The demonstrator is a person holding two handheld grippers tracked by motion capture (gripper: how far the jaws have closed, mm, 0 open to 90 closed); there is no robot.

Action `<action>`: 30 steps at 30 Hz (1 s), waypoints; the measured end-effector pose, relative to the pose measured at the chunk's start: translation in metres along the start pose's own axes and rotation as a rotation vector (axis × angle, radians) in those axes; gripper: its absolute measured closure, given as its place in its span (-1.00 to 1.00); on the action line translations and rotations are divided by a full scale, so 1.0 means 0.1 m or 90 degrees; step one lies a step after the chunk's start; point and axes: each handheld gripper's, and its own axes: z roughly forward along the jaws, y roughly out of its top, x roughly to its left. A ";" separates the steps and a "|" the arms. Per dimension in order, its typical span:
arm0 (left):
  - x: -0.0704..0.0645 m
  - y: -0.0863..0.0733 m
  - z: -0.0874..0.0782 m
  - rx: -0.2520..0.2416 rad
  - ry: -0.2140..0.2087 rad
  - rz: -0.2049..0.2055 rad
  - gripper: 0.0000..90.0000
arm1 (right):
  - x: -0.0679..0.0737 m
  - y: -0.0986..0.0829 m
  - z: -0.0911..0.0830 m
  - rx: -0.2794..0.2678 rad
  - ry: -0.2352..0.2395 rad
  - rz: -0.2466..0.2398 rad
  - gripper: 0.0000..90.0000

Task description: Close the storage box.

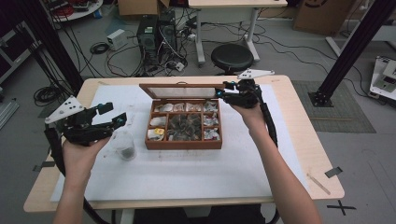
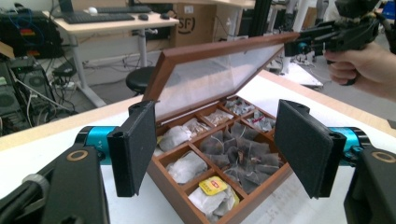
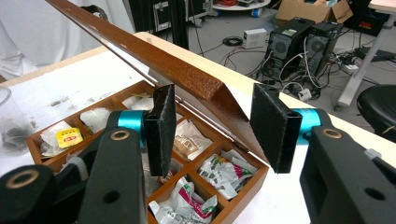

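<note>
Tea box (image 1: 183, 125) work is judged to be at the lid step: the glass-paned lid (image 1: 180, 90) is seen raised, tilted up from its rear hinge, with its front corner lying between the spread jaws of the right claw (image 3: 212, 123). In the right gripper view, that wooden corner is placed in the gap, close to the left pad, yet whether it is touched cannot be told; the jaws are held wide, so nothing is clamped. Below and just beyond this claw, the compartments with packed tea bags are laid open.

The left claw (image 2: 215, 144) is also held wide and empty, hovering above the table's white sheet (image 1: 187, 168) on the near left of the box. Seen along its jaws, the box lies ahead and slightly below, the yellow-tagged tea bag (image 2: 214, 185) being nearest. A clear cup (image 1: 123, 145) with something dark in it stands just below this claw in the high view.

For the next move, a steady lid would be needed while a bag is approached from the left.
</note>
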 end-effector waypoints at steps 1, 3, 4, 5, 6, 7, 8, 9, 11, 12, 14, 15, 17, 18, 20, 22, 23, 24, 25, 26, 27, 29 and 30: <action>0.00 0.00 0.00 -0.001 0.000 0.001 -0.33 | 0.00 0.00 0.00 0.001 0.000 0.000 0.15; 0.00 0.00 0.00 -0.002 -0.001 0.000 -0.33 | 0.00 -0.01 0.00 0.000 0.000 0.000 0.14; 0.00 0.00 0.00 -0.002 -0.001 0.001 -0.33 | 0.01 -0.02 -0.01 0.001 0.001 0.001 0.14; 0.00 0.00 0.00 -0.001 -0.002 0.001 -0.33 | 0.01 -0.03 -0.01 0.001 0.001 0.000 0.13; 0.00 -0.01 0.00 -0.001 -0.001 0.000 -0.33 | 0.01 -0.03 -0.01 0.001 0.002 0.001 0.13; 0.00 -0.01 0.00 -0.001 -0.001 -0.001 -0.33 | 0.01 -0.04 -0.01 0.001 0.003 0.000 0.12; 0.00 -0.01 0.00 0.000 -0.003 -0.001 -0.33 | 0.02 -0.05 -0.02 0.001 0.003 0.001 0.11; 0.00 -0.01 0.00 0.001 -0.003 -0.001 -0.33 | 0.02 -0.05 -0.02 0.002 0.003 0.001 0.09; 0.00 -0.02 0.00 0.001 -0.002 -0.002 -0.33 | 0.03 -0.07 -0.02 0.002 0.004 0.004 0.06; 0.01 -0.02 0.01 0.001 -0.002 -0.002 -0.33 | 0.03 -0.08 -0.02 0.003 0.005 0.006 0.05; 0.00 -0.02 0.01 0.002 -0.002 -0.002 -0.33 | 0.03 -0.09 -0.03 0.007 0.006 0.009 0.04; 0.00 -0.03 0.01 0.002 -0.002 -0.002 -0.33 | 0.04 -0.09 -0.03 0.008 0.005 0.007 0.04; 0.00 -0.03 0.01 0.003 -0.002 -0.002 -0.33 | 0.05 -0.10 -0.04 0.007 0.003 0.006 0.04; 0.00 -0.03 0.01 0.003 -0.002 -0.002 -0.33 | 0.05 -0.11 -0.04 0.006 0.005 0.006 0.04; 0.00 -0.03 0.01 0.003 -0.003 -0.002 -0.33 | 0.06 -0.14 -0.04 0.005 0.007 0.009 0.02; -0.01 -0.03 0.02 0.003 -0.003 -0.004 -0.33 | 0.06 -0.17 -0.05 0.007 0.004 0.012 0.00; -0.01 -0.04 0.02 0.003 -0.004 -0.004 -0.33 | 0.06 -0.18 -0.05 0.007 0.002 0.013 0.00; -0.01 -0.04 0.02 0.004 -0.004 -0.003 -0.33 | 0.06 -0.19 -0.06 0.010 0.000 0.013 -0.01; -0.01 -0.04 0.02 0.004 -0.004 -0.003 -0.33 | 0.06 -0.21 -0.06 0.010 0.001 0.012 -0.01; -0.01 -0.04 0.02 0.004 -0.004 -0.004 -0.33 | 0.06 -0.22 -0.06 0.009 0.001 0.014 -0.01; -0.01 -0.04 0.03 0.005 -0.005 -0.002 -0.33 | 0.06 -0.23 -0.07 0.011 0.003 0.017 -0.01; -0.02 -0.04 0.03 0.006 -0.006 -0.002 -0.33 | 0.07 -0.24 -0.07 0.015 0.006 0.021 -0.03; -0.02 -0.04 0.03 0.006 -0.006 -0.002 -0.33 | 0.07 -0.24 -0.07 0.016 0.004 0.023 -0.03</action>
